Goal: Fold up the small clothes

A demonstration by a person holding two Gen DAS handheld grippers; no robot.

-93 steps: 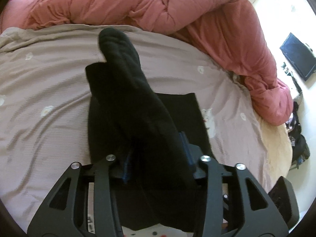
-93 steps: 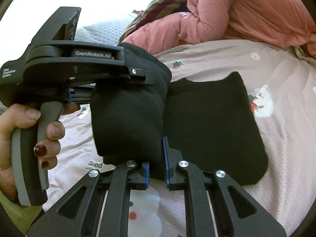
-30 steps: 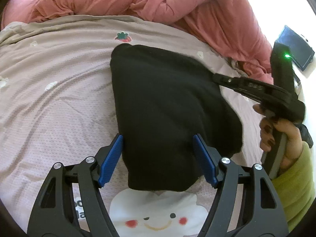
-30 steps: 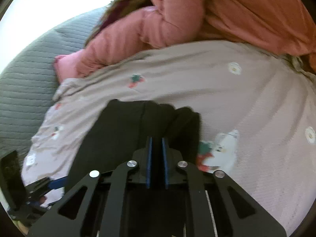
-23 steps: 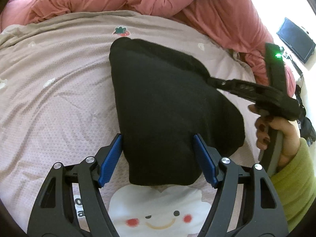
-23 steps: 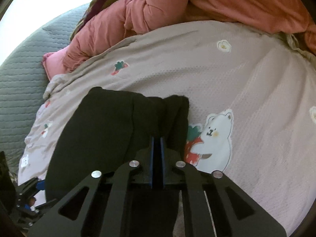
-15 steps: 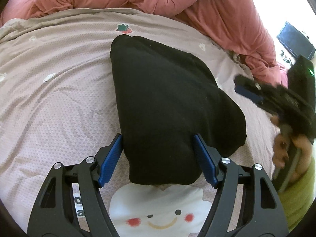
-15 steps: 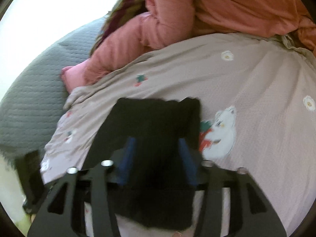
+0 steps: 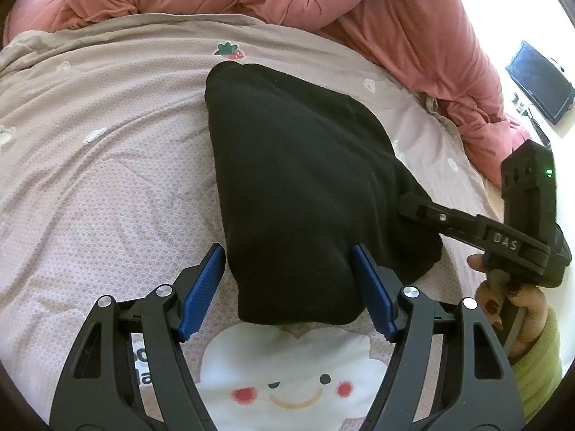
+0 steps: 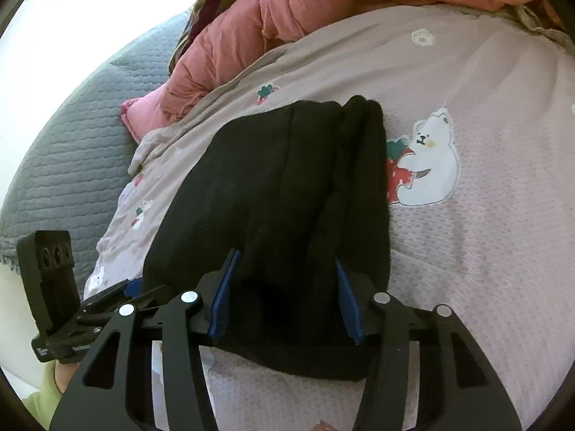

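Bedsheet: black garment btwn both grippers' fingers.

Bed sheet left of black garment is open; pink duvet blocks the far edge and right side.

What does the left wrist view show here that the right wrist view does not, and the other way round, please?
Only the left wrist view shows the smiling cloud print, the dark screen and the hand holding the right gripper. Only the right wrist view shows the bear print and the grey quilted cover. Both show the folded black garment on the patterned sheet, the pink duvet, and the left gripper open around the garment; the right gripper's jaws, closing, straddle it.
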